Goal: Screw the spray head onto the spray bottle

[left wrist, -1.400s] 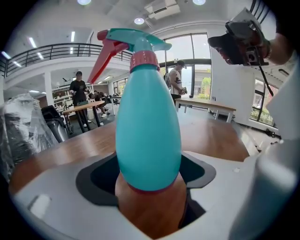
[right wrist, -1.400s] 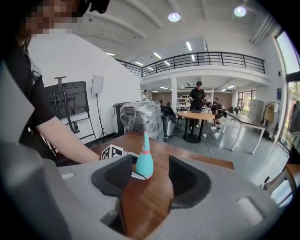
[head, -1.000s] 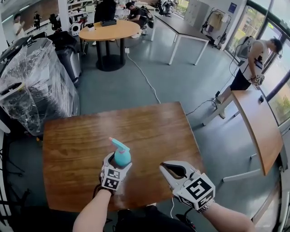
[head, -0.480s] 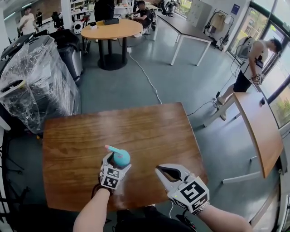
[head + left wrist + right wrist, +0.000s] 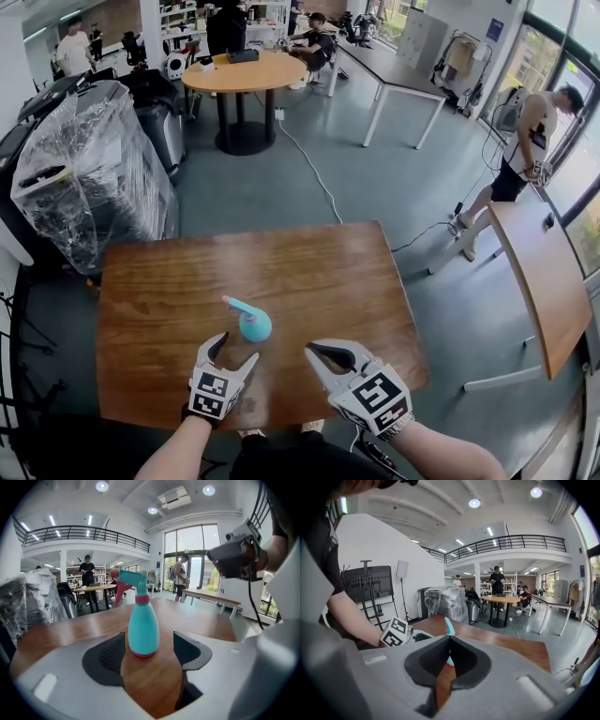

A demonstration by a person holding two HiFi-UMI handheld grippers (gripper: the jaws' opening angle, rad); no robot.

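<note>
A teal spray bottle [image 5: 254, 325] stands upright on the wooden table [image 5: 319, 272], with its teal and pink spray head [image 5: 239, 306] on top. My left gripper [image 5: 233, 350] sits just short of it, toward me. It is open; its jaws have just been closing, and nothing is between the pads. In the left gripper view the bottle [image 5: 142, 625] rises just beyond the left gripper [image 5: 149, 649]. My right gripper [image 5: 310, 352] is shut and empty, to the right of the bottle. In the right gripper view the bottle [image 5: 449, 625] shows behind the right gripper [image 5: 449, 639].
The table's front edge lies under my wrists. A plastic-wrapped machine [image 5: 89, 178] stands off the table's far left corner. A second wooden table [image 5: 544, 272] is to the right, with a person [image 5: 520, 131] beyond it. A round table [image 5: 248, 72] stands far back.
My left gripper was around the bottle; it has drawn back toward me and left the bottle standing on the table. My right gripper has drifted slightly left.
</note>
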